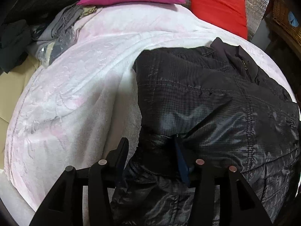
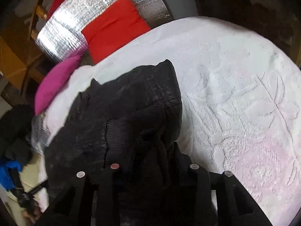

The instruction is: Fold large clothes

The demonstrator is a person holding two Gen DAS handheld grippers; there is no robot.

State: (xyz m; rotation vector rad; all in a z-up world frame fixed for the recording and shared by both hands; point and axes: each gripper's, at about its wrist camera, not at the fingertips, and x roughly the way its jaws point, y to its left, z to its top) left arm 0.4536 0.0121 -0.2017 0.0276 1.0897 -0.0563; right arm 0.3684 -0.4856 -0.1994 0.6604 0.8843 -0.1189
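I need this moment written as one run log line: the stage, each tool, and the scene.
stage: folding black jacket | left tool: jacket between fingers | right tool: jacket bunched between fingers | scene: white blanket

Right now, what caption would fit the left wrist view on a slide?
Left gripper closed on a black quilted jacket spread on a white blanket.

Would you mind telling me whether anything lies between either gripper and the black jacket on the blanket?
Nothing visible does. The left gripper and the right gripper each already have folds of the black jacket bunched between their fingers, on the white blanket.
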